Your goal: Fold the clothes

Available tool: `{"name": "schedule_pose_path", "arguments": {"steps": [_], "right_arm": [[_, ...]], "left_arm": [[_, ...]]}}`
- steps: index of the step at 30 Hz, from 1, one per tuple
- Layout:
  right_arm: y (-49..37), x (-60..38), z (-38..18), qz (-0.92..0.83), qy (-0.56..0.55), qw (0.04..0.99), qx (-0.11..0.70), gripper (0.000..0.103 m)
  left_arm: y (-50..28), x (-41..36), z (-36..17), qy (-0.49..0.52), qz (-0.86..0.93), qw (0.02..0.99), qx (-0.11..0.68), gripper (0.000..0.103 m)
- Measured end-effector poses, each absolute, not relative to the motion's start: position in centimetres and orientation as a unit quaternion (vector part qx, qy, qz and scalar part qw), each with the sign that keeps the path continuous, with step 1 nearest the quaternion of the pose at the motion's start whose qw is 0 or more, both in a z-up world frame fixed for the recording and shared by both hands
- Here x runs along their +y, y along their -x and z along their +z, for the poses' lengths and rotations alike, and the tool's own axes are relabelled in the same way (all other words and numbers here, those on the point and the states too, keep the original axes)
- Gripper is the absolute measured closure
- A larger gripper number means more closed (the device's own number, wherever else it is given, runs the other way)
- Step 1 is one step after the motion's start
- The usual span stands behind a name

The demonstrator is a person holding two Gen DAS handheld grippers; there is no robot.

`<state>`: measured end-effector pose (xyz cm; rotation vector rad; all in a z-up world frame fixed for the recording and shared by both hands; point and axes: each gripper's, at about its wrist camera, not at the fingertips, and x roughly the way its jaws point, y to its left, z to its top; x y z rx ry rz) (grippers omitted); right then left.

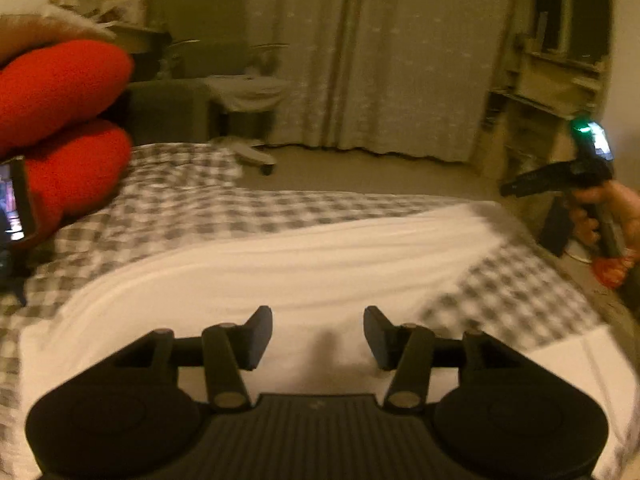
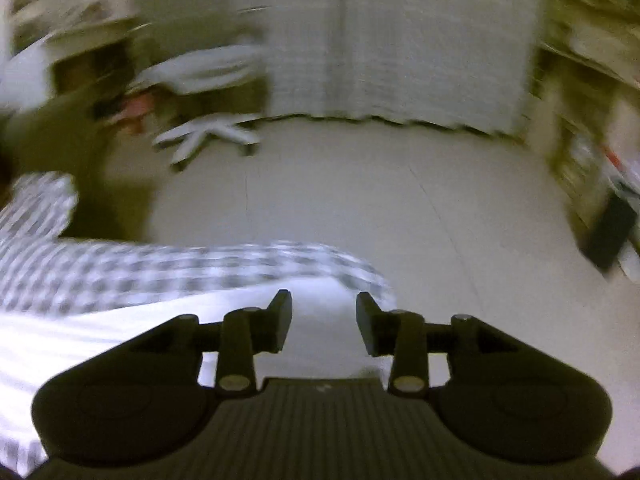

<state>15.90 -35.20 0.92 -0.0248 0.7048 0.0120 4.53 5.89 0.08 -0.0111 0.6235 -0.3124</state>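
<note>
**Me:** Cloth first. White garment lies spread across the checked bedcover, filling the lower half of my left wrist view, its far edge running up toward the right. In the right wrist view its corner sits just beyond the fingers at lower centre, at the edge of the bed, with floor beyond.

**Partner:** And your grippers?

**Me:** My left gripper hangs over the white cloth, fingers spread, nothing between them. My right gripper is released too, and empty; in the left view it shows at the right edge, in my hand and apart from the bed.

**Partner:** So which fold are you on?

**Me:** I cannot tell. A flat white sheet of cloth fits a garment laid out for folding as well as one already doubled over; both views are blurred, and I see no seam or layering.

**Partner:** What makes a good grasp here?

**Me:** I judge that each pinch should take the cloth at an edge or corner, catching the garment only and not the checked cover under it. Both sides should be lifted evenly so the fold line stays straight. I should also keep clear of the red cushions at the upper left.
</note>
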Motion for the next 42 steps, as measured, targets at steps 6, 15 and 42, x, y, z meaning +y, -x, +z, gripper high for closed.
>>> {"name": "schedule_pose_path", "arguments": {"steps": [6,15,42], "right_arm": [[-18.9,-29.8,-0.4,0.152,0.116,0.915,0.355,0.064],[-19.7,-26.6,-2.2,0.276,0.207,0.866,0.361,0.063],[-20.7,-27.7,-0.9,0.175,0.204,0.915,0.302,0.091]], "left_arm": [[-6.4,4.8,-2.4,-0.003,-0.136,0.929,0.344,0.054],[-6.0,4.0,-2.9,-0.026,-0.141,0.931,0.335,0.054],[-5.6,4.6,-2.7,-0.009,-0.150,0.931,0.333,0.055]]}}
